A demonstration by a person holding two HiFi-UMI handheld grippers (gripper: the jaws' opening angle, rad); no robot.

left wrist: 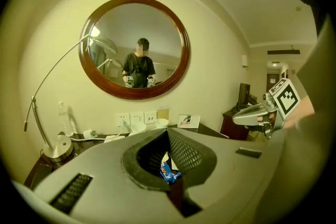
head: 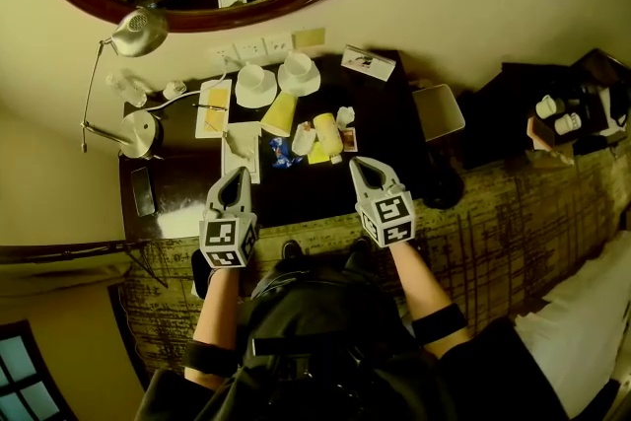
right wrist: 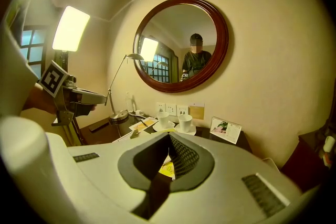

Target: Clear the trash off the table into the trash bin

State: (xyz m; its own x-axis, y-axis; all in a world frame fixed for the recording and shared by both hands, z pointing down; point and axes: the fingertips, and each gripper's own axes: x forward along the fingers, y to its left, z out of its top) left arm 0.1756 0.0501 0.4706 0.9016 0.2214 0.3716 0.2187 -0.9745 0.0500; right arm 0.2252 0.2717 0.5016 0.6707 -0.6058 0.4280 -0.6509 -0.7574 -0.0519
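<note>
Left hand-held gripper (head: 236,175): clenched and empty, over the near edge of my bench (head: 392,128).
Right hand-held gripper (head: 364,165): likewise clenched, empty.
Trash: blue wrapper (head: 283,154) and yellow cup (head: 280,114), mid-bench.
Head view only: bin (head: 439,113), right of the bench.
Gripper views only: the whole mirror (left wrist: 134,47).
Unclear: pale scraps (head: 305,141) beside the cup.

Dark table (head: 306,197) filling centre of frame. White cup on saucer (head: 254,85) standing at upper middle, second cup on saucer (head: 299,73) sitting just right of it. Card (head: 368,62) resting at upper right. Yellow paper cup (head: 280,114) lying on side below saucers. Blue wrapper (head: 282,153) lying lower, near centre. Lamp base (head: 141,133) and dark remote (head: 143,190) sitting at left.
</note>
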